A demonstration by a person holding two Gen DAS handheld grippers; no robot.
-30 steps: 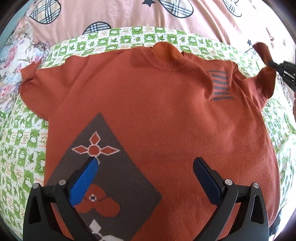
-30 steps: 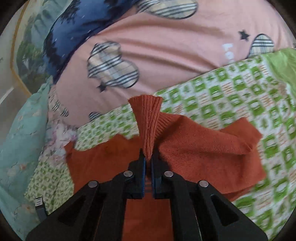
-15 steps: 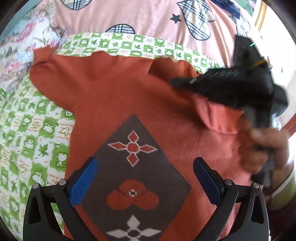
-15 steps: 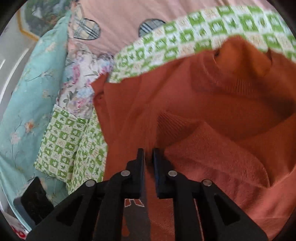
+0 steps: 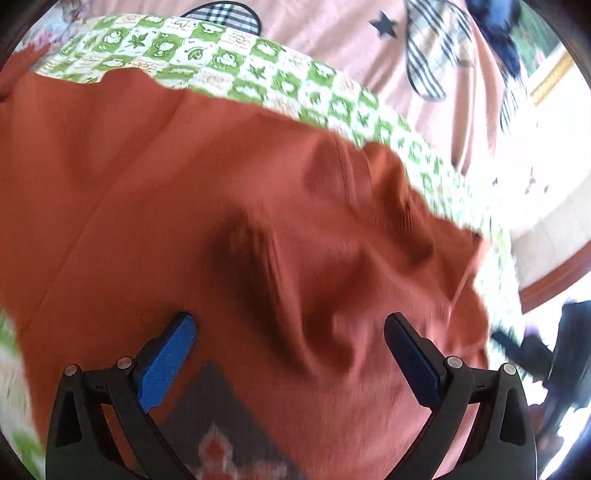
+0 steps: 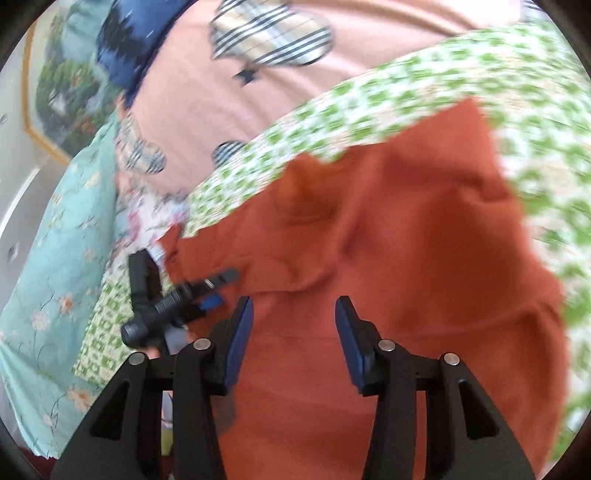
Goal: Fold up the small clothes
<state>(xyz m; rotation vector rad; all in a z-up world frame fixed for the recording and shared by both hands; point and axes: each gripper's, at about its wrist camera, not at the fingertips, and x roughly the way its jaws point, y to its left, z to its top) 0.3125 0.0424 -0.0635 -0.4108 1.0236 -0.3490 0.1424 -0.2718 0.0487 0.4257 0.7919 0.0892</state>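
Note:
An orange-red knit sweater (image 5: 184, 192) lies spread on a green-and-white checked blanket (image 5: 258, 62). Its right sleeve (image 5: 388, 236) is folded in over the chest, rumpled. A dark knit patch (image 5: 221, 413) shows at the bottom. My left gripper (image 5: 290, 332) hovers open just above the sweater, nothing between its blue pads. In the right wrist view the sweater (image 6: 406, 258) fills the middle; my right gripper (image 6: 293, 317) is over it, jaws opening, with no cloth between them. The left gripper (image 6: 173, 295) appears at the sweater's left edge, blurred.
A pink quilt (image 5: 332, 22) with plaid hearts lies behind the blanket. A teal floral cover (image 6: 55, 258) and a blue pillow (image 6: 140, 44) sit at the left. The right gripper's dark body (image 5: 546, 347) and the bed's wooden edge (image 5: 554, 280) show at the right.
The right gripper carried the sleeve in over the chest, let go of it and drew back, jaws opening. The left gripper moved up the sweater toward the folded sleeve, still open.

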